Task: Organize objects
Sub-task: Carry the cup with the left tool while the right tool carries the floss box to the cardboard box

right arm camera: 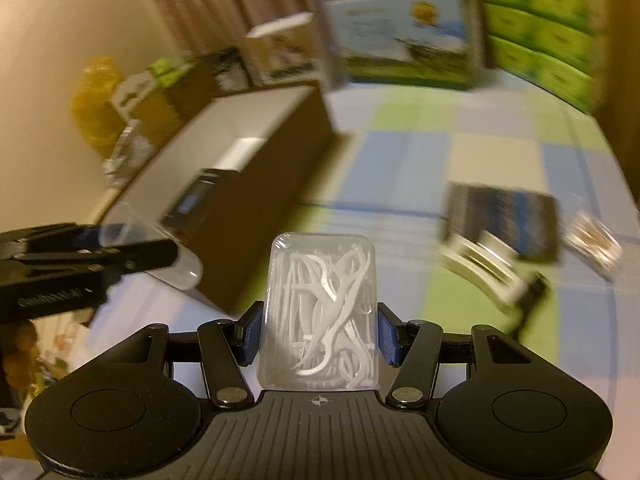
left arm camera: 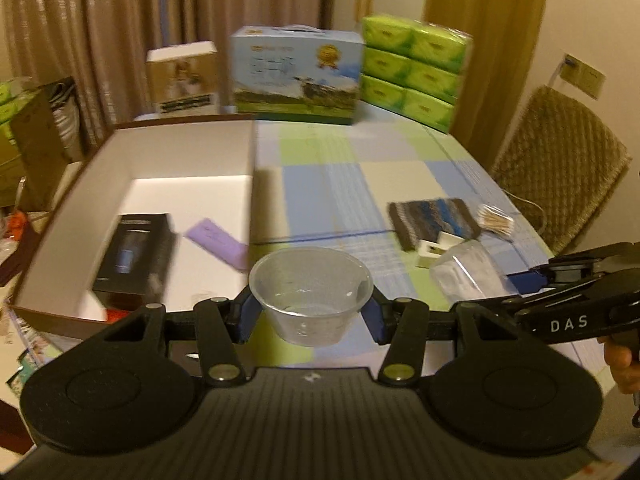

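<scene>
Only readable text is "DAS" on the right gripper (left arm camera: 520, 276) arm; box labels too blurry. Left gripper (left arm camera: 311, 308) jaws clamped on clear plastic cup (left arm camera: 311, 288), just right of the open box (left arm camera: 192, 152) w/ black item (left arm camera: 134, 254) & purple card (left arm camera: 218, 242). Right jaws grip clear floss pick case (right arm camera: 322, 312) above checkered surface (left arm camera: 340, 176).
</scene>
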Action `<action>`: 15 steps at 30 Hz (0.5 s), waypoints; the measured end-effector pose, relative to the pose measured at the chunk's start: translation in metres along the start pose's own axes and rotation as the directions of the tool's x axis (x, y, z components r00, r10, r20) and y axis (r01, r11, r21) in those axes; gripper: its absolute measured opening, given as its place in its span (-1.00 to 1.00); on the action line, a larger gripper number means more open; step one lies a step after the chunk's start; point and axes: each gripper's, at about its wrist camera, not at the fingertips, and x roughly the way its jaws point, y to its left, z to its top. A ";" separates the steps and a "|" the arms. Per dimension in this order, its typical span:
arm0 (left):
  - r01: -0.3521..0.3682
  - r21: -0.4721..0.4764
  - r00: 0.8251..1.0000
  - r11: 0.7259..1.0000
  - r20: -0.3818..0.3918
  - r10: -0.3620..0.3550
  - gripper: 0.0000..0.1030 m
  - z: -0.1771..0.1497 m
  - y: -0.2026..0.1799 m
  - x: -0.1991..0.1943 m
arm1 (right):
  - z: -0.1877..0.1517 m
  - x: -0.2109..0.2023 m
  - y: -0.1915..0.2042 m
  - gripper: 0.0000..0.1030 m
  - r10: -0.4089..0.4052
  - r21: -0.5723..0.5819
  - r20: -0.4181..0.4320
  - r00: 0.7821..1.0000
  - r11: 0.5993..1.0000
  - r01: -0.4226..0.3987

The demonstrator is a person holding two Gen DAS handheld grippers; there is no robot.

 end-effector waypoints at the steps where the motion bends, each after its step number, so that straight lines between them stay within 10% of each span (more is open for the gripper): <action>1: -0.011 -0.008 1.000 1.000 0.001 0.011 -0.07 0.001 0.008 -0.002 | 0.005 0.004 0.008 0.04 0.018 -0.013 0.004 1.000 1.000 -0.018; 15: -0.116 -0.033 0.993 0.993 0.032 0.117 -0.07 0.026 0.115 -0.005 | 0.076 0.085 0.110 0.04 0.130 -0.135 0.036 0.991 0.983 -0.124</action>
